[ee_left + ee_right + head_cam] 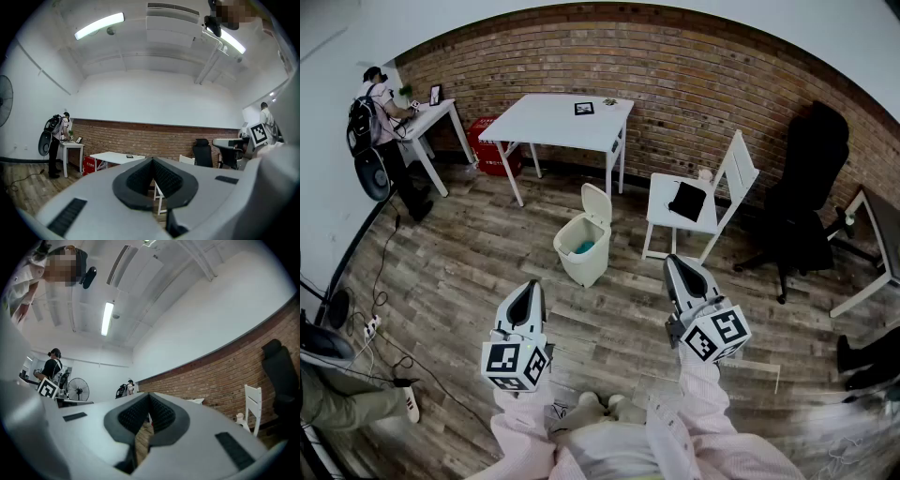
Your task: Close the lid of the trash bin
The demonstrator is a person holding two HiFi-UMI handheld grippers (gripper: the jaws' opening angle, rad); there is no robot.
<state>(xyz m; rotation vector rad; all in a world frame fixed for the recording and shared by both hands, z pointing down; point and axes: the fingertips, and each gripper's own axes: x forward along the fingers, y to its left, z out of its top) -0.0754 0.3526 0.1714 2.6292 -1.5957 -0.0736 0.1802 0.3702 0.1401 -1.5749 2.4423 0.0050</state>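
The trash bin (584,248) stands with its lid (598,202) raised, ahead of and between both grippers. The left gripper (528,291) and right gripper (678,267) are closed and empty.

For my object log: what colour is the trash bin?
Cream trash bin, lid raised; clearest in the head view.

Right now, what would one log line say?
lid: open | left gripper: shut, empty | right gripper: shut, empty | trash bin: untouched
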